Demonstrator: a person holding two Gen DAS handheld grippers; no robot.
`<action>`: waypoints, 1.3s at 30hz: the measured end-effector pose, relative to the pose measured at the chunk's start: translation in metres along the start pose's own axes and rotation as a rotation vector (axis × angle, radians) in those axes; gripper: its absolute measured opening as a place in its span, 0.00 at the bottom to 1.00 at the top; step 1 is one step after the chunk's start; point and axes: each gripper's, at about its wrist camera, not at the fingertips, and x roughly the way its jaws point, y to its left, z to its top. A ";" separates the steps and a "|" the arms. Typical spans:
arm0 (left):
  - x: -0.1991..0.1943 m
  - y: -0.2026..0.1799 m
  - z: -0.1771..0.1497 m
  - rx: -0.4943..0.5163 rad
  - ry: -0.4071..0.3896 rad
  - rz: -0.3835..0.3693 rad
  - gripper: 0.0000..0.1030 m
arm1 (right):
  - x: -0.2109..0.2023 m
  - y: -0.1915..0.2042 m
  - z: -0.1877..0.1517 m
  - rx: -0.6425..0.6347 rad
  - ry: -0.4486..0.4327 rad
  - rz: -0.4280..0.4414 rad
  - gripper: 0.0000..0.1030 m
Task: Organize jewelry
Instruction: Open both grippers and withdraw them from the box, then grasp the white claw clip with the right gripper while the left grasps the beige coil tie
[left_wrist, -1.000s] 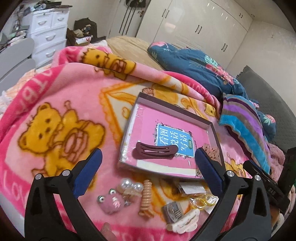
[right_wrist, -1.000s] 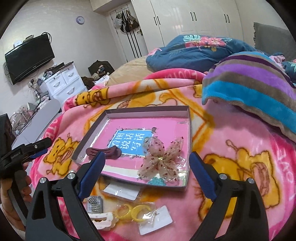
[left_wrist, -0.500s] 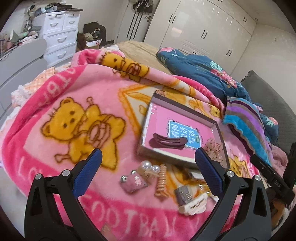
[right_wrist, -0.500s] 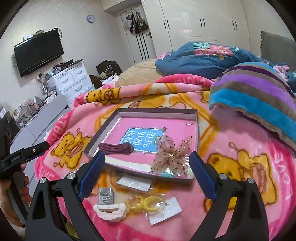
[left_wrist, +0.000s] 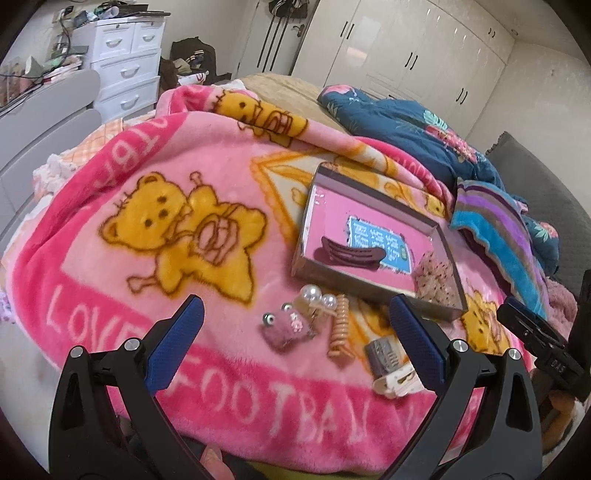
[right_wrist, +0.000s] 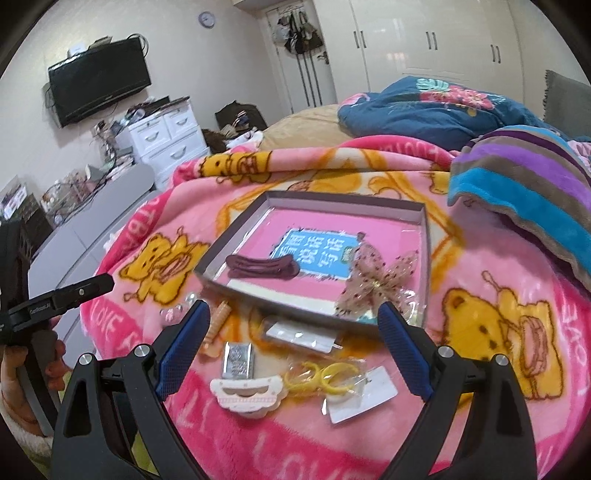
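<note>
Both hand-held grippers hover with jaws spread wide and empty above jewelry on a pink blanket.

The left hand-held gripper hangs over a fuzzy pink clip, a pearl clip and an orange spiral tie, all lying just in front of the tray. The right hand-held gripper frames a silver clip, a cream claw clip and yellow rings. Inside the tray lie a maroon hair clip and a sheer bow.
</note>
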 end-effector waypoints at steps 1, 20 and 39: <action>0.001 0.001 -0.003 0.000 0.005 0.001 0.91 | 0.001 0.002 -0.002 -0.006 0.007 0.004 0.89; 0.024 0.005 -0.035 0.036 0.117 -0.011 0.91 | 0.027 0.010 -0.041 -0.043 0.160 0.040 0.89; 0.062 -0.014 -0.059 0.089 0.228 -0.073 0.33 | 0.051 0.023 -0.080 -0.084 0.270 0.107 0.89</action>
